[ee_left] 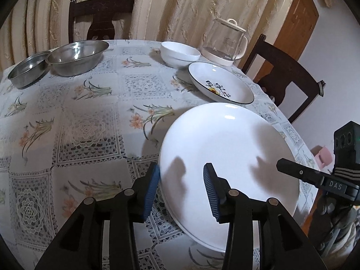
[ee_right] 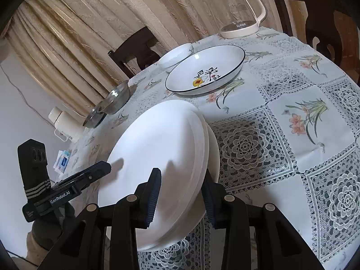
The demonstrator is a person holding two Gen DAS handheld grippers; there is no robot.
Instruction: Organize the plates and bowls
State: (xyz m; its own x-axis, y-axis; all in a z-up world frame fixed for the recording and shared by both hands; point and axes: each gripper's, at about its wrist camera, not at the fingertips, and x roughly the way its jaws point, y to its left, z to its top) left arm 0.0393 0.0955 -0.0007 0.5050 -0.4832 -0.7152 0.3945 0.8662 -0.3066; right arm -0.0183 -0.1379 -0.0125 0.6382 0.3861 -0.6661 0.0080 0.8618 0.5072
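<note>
A stack of plain white plates (ee_left: 227, 148) (ee_right: 157, 148) hangs tilted over the near edge of the round table (ee_left: 90, 103) (ee_right: 281, 103). My left gripper (ee_left: 182, 180) grips the stack's left rim, one blue pad under the edge and one on the top face. My right gripper (ee_right: 182, 186) grips the opposite rim the same way. A dark-rimmed plate with a painted design (ee_left: 220, 85) (ee_right: 204, 69) lies beyond the stack. Two nested white bowls (ee_left: 180, 54) (ee_right: 175, 56) stand behind it. At the far left are two steel bowls (ee_left: 76, 56) (ee_right: 118, 97).
A glass kettle (ee_left: 225, 40) (ee_right: 238, 11) stands at the table's back right. Dark wooden chairs (ee_left: 99, 20) (ee_left: 288, 78) ring the table, with curtains behind. A white flask (ee_right: 60, 121) stands beyond the table's left edge. Floral tablecloth shows between the steel bowls and the plates.
</note>
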